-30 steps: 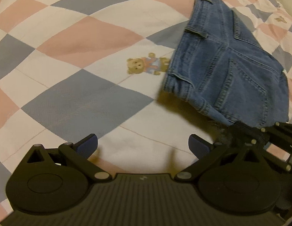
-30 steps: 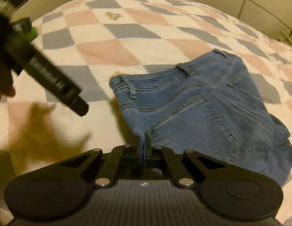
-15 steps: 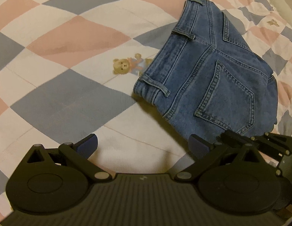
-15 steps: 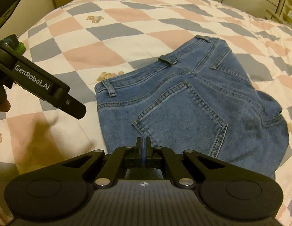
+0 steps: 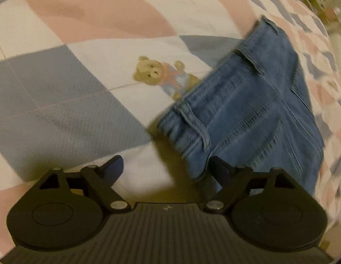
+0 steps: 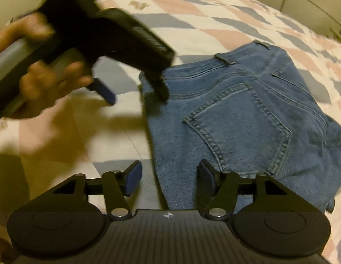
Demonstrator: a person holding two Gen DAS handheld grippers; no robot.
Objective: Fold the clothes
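Jeans lie folded into a compact bundle on the bed's patchwork quilt, back pocket up, waistband edge toward the left side of the bundle.

Left hand-held gripper: jaws wide, nothing between them. It sits low over the quilt at the waistband corner; that corner lies just ahead and to the right of its fingers. The right-wrist view shows one finger tip on or just over the denim there; contact not certain.

Right hand-held gripper: jaws spread, empty, straddling the near folded edge.

The bundle's long axis runs away from the right gripper. Left one is nearer the waistband. Whether another fold is due or only a straightening, the frames don't settle.
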